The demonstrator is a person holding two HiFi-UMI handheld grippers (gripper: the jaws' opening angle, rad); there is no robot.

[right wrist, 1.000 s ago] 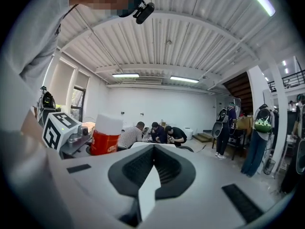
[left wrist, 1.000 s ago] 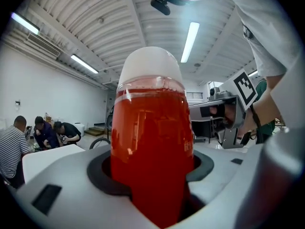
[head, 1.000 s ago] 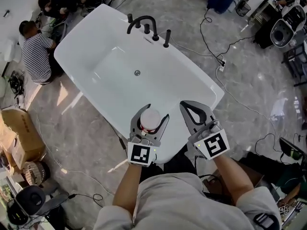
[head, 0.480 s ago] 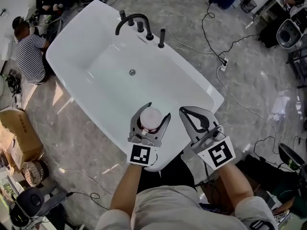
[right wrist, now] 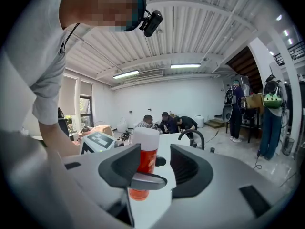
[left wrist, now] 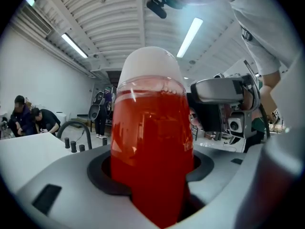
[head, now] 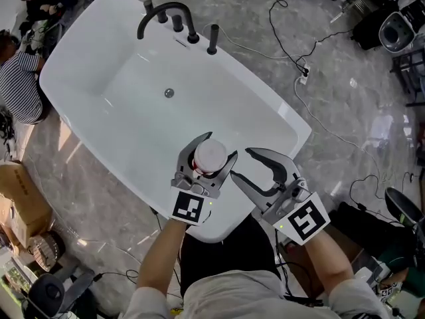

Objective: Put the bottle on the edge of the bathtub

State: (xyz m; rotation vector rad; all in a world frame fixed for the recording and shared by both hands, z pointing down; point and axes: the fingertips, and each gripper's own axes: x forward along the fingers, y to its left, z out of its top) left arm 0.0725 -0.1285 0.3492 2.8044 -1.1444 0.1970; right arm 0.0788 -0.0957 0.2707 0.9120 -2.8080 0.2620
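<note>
A bottle [head: 210,155] of red liquid with a white cap stands upright between the jaws of my left gripper [head: 216,149], which is shut on it. In the left gripper view the bottle [left wrist: 150,147] fills the middle. It is over the near end of the white bathtub [head: 282,121], close to the rim. My right gripper [head: 243,165] is just to the right of the bottle. Its jaws are opening and nothing is between them. In the right gripper view the bottle [right wrist: 143,159] shows beyond the left jaw.
A black faucet [head: 166,12] with handles stands at the tub's far end. People crouch on the floor at the far left [head: 20,85]. Cables [head: 312,105] trail over the grey floor to the right. A cardboard box [head: 20,198] lies at the left.
My right gripper's jaws have spread apart and it has come closer to the bottle. The left gripper still grips the bottle above the tub's near end.
</note>
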